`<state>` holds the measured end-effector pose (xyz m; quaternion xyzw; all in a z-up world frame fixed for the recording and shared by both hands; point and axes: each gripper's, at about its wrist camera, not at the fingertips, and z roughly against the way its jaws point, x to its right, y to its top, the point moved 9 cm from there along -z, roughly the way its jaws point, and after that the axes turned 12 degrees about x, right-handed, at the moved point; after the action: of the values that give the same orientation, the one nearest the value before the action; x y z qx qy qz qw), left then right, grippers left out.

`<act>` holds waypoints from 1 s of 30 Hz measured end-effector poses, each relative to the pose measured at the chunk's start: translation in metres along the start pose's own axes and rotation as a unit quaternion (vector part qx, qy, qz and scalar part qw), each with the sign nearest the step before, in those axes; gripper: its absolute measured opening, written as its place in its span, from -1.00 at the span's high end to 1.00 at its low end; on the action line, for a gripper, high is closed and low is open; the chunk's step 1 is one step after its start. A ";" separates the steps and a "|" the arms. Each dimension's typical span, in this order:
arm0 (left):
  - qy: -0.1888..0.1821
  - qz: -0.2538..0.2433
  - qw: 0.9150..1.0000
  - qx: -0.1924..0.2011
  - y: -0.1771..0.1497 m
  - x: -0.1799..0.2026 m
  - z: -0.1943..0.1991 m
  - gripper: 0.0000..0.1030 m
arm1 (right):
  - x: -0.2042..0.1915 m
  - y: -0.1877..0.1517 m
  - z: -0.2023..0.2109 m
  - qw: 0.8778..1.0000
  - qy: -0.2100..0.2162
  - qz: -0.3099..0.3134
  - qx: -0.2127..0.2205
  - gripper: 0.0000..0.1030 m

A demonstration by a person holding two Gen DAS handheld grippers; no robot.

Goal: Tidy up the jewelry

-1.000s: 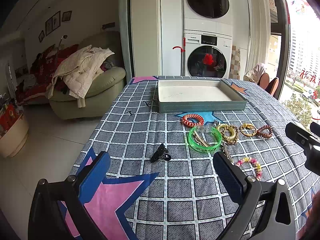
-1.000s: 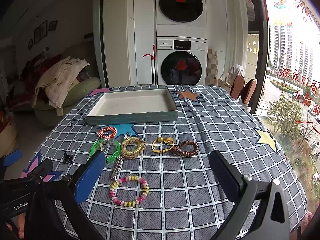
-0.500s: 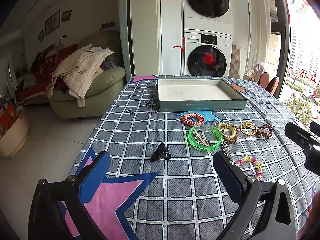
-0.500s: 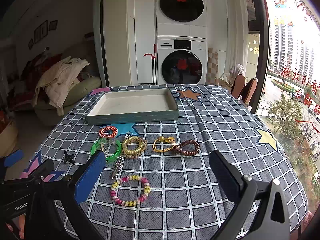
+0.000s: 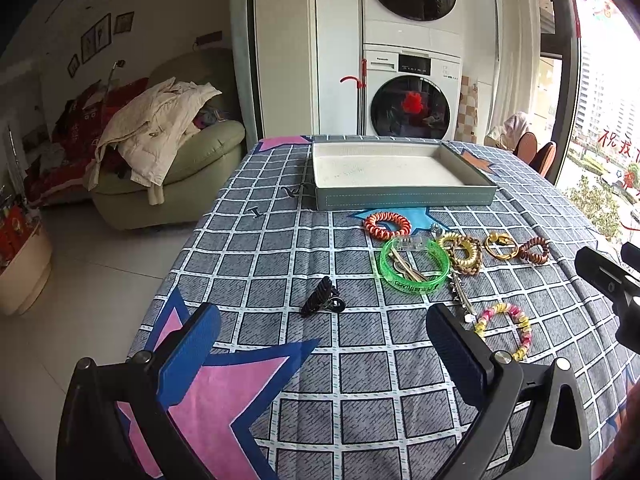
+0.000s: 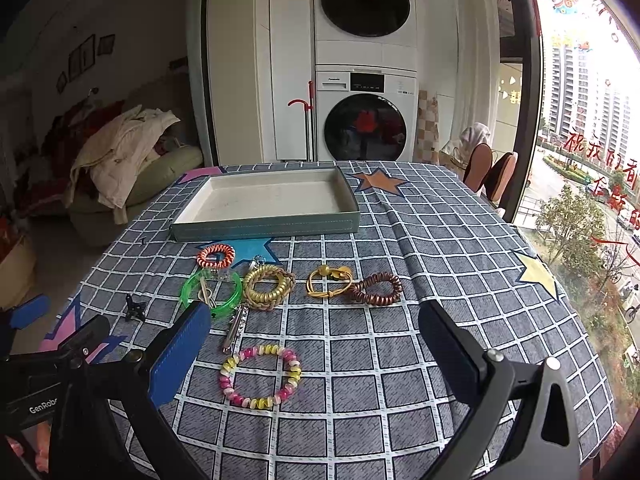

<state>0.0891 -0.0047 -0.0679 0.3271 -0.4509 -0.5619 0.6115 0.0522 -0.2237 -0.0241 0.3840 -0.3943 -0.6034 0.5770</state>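
1. The jewelry lay loose on the checked blue-grey cloth of the desk (image 6: 400, 360), all of it on the near side of the shallow rectangular teal tray with a pale lining (image 6: 264, 229), which held nothing.
2. Nearest the tray sat the orange-and-white coiled hair tie (image 6: 216, 255). Beyond it toward the viewer were the translucent green plastic bangle (image 6: 211, 292), the gold braided coil bracelet (image 6: 269, 286), the yellow-gold beaded ring bracelet (image 6: 330, 280) and the brown spiral hair tie (image 6: 376, 289), set roughly in a row.
3. Farthest from the tray lay the pink-and-yellow beaded bracelet (image 6: 260, 376), with a thin silver hair clip (image 6: 234, 330) between it and the bangle. A small black claw clip (image 5: 320, 302) lay apart, off to the tray's left side.
4. The right gripper (image 6: 314, 344) hovered above the beaded bracelet, fingers spread wide and grasping nothing; the left gripper (image 5: 322, 344) hung short of the black clip, likewise released.
5. Compared with a second earlier, almost nothing had changed: no item had shifted, both grippers had only drifted slightly. I judged the sorting had not begun, and that the beaded bracelet was the likely first pick.
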 end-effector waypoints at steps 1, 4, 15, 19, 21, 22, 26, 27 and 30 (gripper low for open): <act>-0.001 -0.001 1.000 -0.009 -0.001 -0.002 -0.005 -1.00 | 0.000 -0.003 -0.003 1.000 -0.001 0.002 -0.010 -1.00; -0.004 -0.023 0.999 -0.024 -0.002 -0.011 -0.026 -1.00 | 0.001 -0.019 -0.014 0.998 -0.004 0.010 -0.055 -1.00; -0.056 -0.039 0.988 -0.137 -0.025 -0.001 -0.062 -1.00 | -0.007 -0.073 -0.051 0.983 0.015 0.009 -0.183 -0.91; -0.057 -0.064 0.985 -0.150 -0.028 0.004 -0.071 -0.69 | -0.010 -0.086 -0.063 0.976 0.020 0.007 -0.215 -0.42; -0.059 -0.067 0.983 -0.158 -0.032 0.005 -0.073 -0.58 | -0.012 -0.089 -0.064 0.976 0.015 0.020 -0.216 -0.28; -0.058 -0.072 0.983 -0.161 -0.033 0.006 -0.075 -0.38 | -0.015 -0.089 -0.063 0.976 0.018 0.027 -0.215 -0.17; -0.068 -0.088 0.980 -0.166 -0.038 0.010 -0.075 0.00 | -0.024 -0.086 -0.062 0.975 0.033 0.037 -0.216 0.51; -0.074 -0.089 0.979 -0.166 -0.037 0.012 -0.072 0.00 | -0.025 -0.086 -0.062 0.975 0.035 0.038 -0.217 0.64; -0.095 -0.086 0.978 -0.166 -0.034 0.014 -0.068 0.01 | -0.025 -0.085 -0.062 0.975 0.038 0.036 -0.217 0.80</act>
<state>0.1378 -0.0315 -0.1220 0.2041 -0.3778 -0.7074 0.5614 0.0772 -0.1987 -0.1264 0.2581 -0.2456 -0.6387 0.6820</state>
